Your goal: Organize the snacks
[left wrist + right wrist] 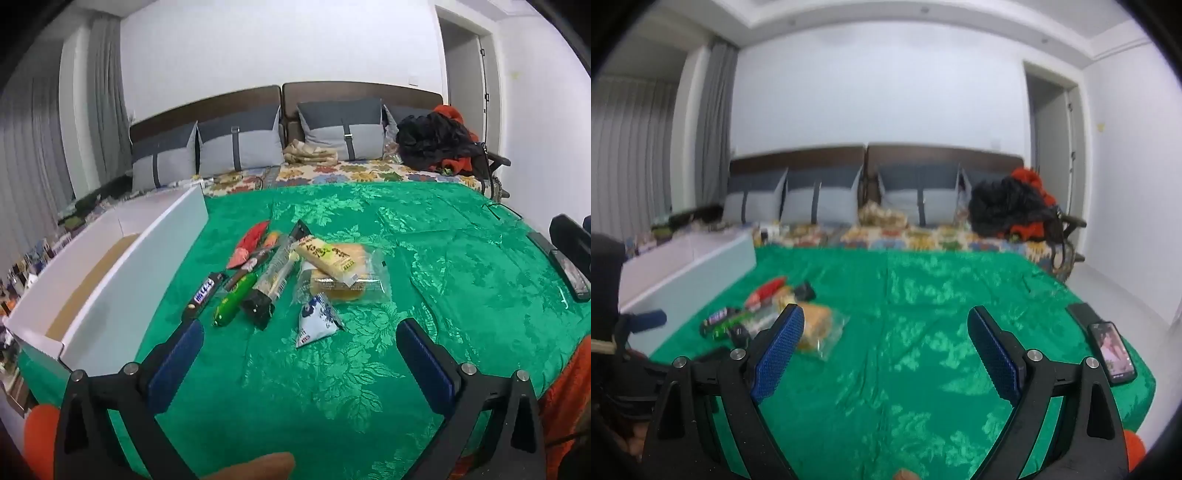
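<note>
Approach step: left gripper (299, 338) and right gripper (886, 343) are hovering, jaws apart and empty, facing the snacks (295, 273); next needs one snack gripped for the white box (110, 280).

The premises were a home bedroom: a bed (332, 173) with grey pillows (341, 127) against a padded headboard (362, 90), grey curtains (103, 92) and a doorway (463, 66).

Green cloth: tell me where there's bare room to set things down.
The green cloth is bare between the snack pile and the phones at its right edge, and also nearer, ahead of both open grippers. It is crowded on the left, where the snacks lie close beside the white box.
</note>
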